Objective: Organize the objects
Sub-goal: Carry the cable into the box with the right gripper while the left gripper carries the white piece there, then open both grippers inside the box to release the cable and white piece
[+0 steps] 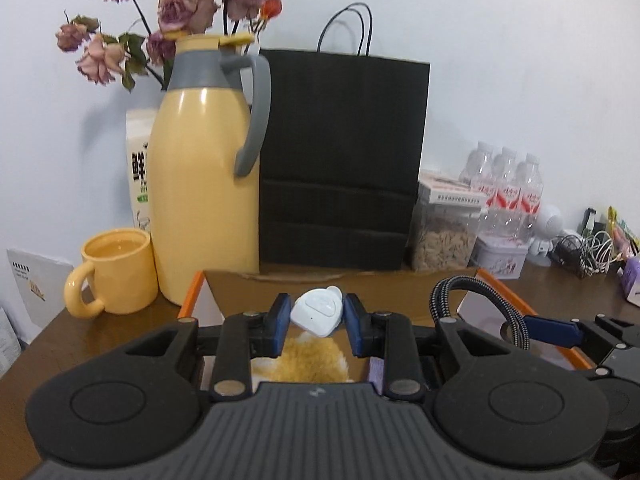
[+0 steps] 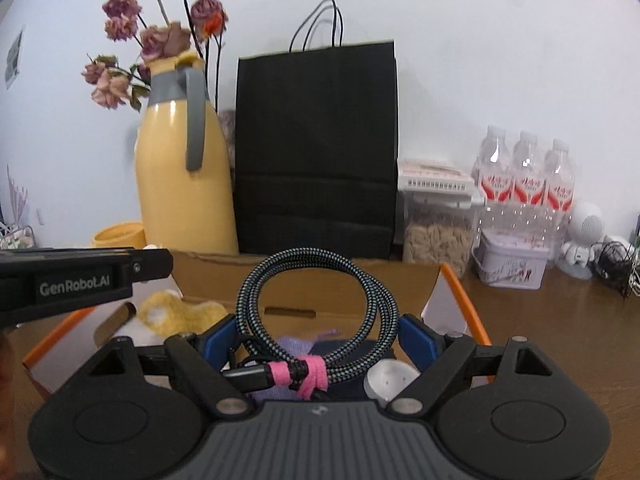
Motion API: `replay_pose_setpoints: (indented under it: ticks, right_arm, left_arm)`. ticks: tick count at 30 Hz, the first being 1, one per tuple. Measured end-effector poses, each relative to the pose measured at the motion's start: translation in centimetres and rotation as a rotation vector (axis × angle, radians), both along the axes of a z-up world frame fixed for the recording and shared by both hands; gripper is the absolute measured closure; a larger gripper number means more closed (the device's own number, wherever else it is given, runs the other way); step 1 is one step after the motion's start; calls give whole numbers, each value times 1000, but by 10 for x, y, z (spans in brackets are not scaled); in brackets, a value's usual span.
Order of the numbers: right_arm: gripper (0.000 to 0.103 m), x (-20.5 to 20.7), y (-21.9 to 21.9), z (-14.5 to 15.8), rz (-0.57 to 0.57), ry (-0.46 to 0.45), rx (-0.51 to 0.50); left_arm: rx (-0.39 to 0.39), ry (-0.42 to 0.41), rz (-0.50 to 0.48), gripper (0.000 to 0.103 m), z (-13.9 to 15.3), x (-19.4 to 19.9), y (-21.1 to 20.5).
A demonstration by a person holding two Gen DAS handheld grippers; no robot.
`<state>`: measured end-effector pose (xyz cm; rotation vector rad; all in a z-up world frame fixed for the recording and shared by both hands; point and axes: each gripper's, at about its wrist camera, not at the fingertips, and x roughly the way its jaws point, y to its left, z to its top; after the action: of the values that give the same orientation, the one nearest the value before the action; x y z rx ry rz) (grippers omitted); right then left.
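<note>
My left gripper (image 1: 317,313) is shut on a small white rounded device (image 1: 318,312), held between its blue pads over an open cardboard box with orange edges (image 1: 191,298). Below it in the box lies a yellow fluffy item (image 1: 312,360). My right gripper (image 2: 319,340) stands wide, its blue pads closed on a coiled braided cable (image 2: 320,280) bound with a pink tie (image 2: 298,374), also above the box (image 2: 460,292). In the box under it are purple cloth (image 2: 296,345), a white round object (image 2: 388,380) and the yellow fluffy item (image 2: 180,312).
Behind the box stand a yellow thermos jug (image 1: 204,184), a yellow mug (image 1: 116,272) and a black paper bag (image 1: 340,160). A jar of seeds (image 1: 440,236), water bottles (image 1: 508,188), a tin (image 1: 500,256) and tangled cords (image 1: 584,248) sit at the right on the wooden table (image 2: 560,320).
</note>
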<state>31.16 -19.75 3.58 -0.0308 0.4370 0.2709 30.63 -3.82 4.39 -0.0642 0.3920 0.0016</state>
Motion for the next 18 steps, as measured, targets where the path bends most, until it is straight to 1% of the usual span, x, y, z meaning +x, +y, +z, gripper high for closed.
replay_pose_setpoints:
  ticks: [3, 4, 5, 6, 7, 8, 10, 18]
  right_arm:
    - [17, 1, -1, -3, -16, 16, -11]
    - [17, 1, -2, -3, -22, 24, -13]
    - [16, 1, -2, -4, -28, 33, -16]
    - [10, 2, -3, -5, -34, 43, -18]
    - [6, 2, -4, -5, -38, 44, -15]
    - [0, 1, -5, -4, -44, 41, -10]
    - [0, 0, -7, -2, -49, 33, 0]
    - [0, -3, -14, 2, -52, 30, 27]
  left_arm:
    - [5, -2, 7, 73, -1, -3, 0]
    - [7, -5, 7, 71, -1, -4, 0]
    - [11, -11, 8, 59, 0, -5, 0]
    - [19, -17, 11, 47, 0, -7, -1]
    - [27, -25, 19, 19, 1, -8, -1]
    - [34, -38, 30, 0, 2, -9, -2]
    - [40, -66, 45, 0, 4, -12, -4]
    - [9, -64, 52, 0, 7, -13, 0]
